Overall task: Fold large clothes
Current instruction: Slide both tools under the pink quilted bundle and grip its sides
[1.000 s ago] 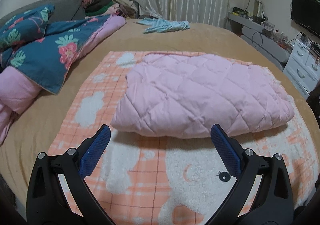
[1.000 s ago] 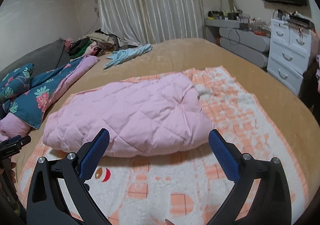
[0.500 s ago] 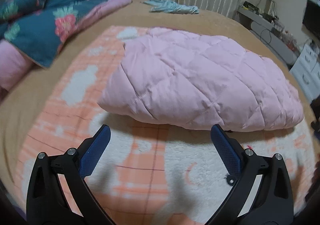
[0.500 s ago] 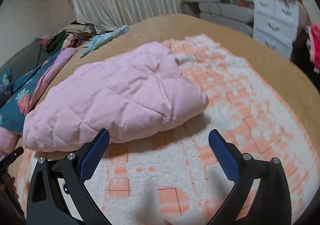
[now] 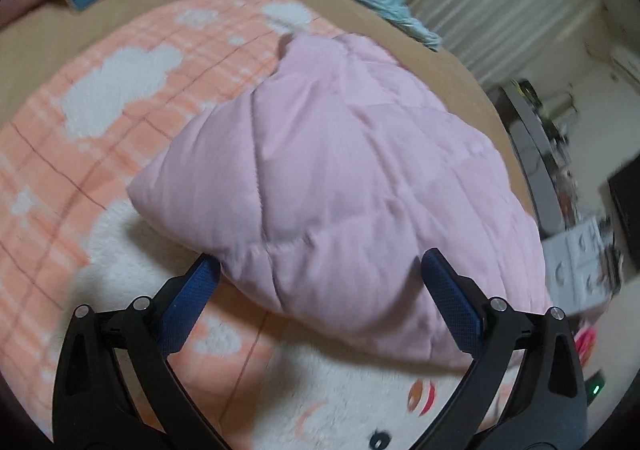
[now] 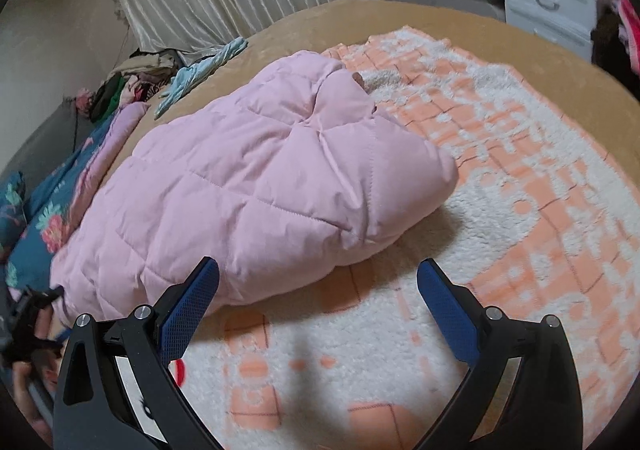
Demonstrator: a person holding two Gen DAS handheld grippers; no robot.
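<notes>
Bed, pink quilted coat (image 5: 340, 185), wide empty jaws

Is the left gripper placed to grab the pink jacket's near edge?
Probably yes. The left gripper is open, its fingers straddling the near edge of the pink jacket, with nothing between them but the blanket underneath.

Pink quilted garment (image 5: 352, 177) bulges between left fingers (image 5: 192, 298), blocking forward travel. Right fingers (image 6: 448, 306): bare blanket (image 6: 520, 209) ahead and right, garment edge at left finger.
</notes>
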